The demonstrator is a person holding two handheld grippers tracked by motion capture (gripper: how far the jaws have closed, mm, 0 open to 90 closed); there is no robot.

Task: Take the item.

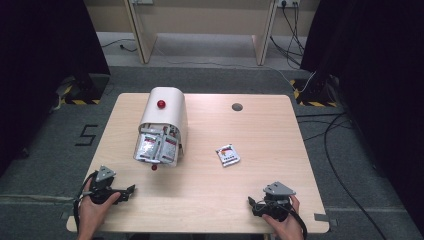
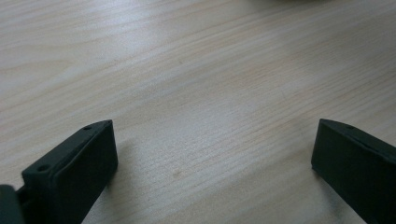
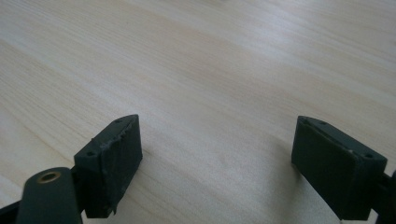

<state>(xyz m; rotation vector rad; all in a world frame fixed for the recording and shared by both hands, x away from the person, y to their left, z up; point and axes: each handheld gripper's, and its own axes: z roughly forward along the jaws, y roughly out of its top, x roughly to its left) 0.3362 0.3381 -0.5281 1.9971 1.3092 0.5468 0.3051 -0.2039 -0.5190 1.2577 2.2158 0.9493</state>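
Both tools rest low on the worktop [image 1: 210, 200], at its near edge, and each one is held by a hand. We see the left tool [image 1: 131, 190] with its jaws spread wide and nothing between them; in the left gripper view, the left tool [image 2: 212, 154] has only bare wood in its gap. The right tool [image 1: 251, 202] is also wide and holds nothing; in the right gripper view, the right tool [image 3: 217, 149] has the same pale wood between its jaws.

Ahead of the right tool and a little to its left side, a small packet [image 1: 228, 155] lies flat on the worktop, well apart from both tools. Ahead of the left tool and slightly to its right stands a white dispenser [image 1: 165, 112] with a rounded top and a red knob [image 1: 161, 104]. More packets [image 1: 157, 149] stick out from its open front, toward the left tool. Just beside this front, a small red piece [image 1: 154, 167] lies on the wood, between the dispenser and the left tool.
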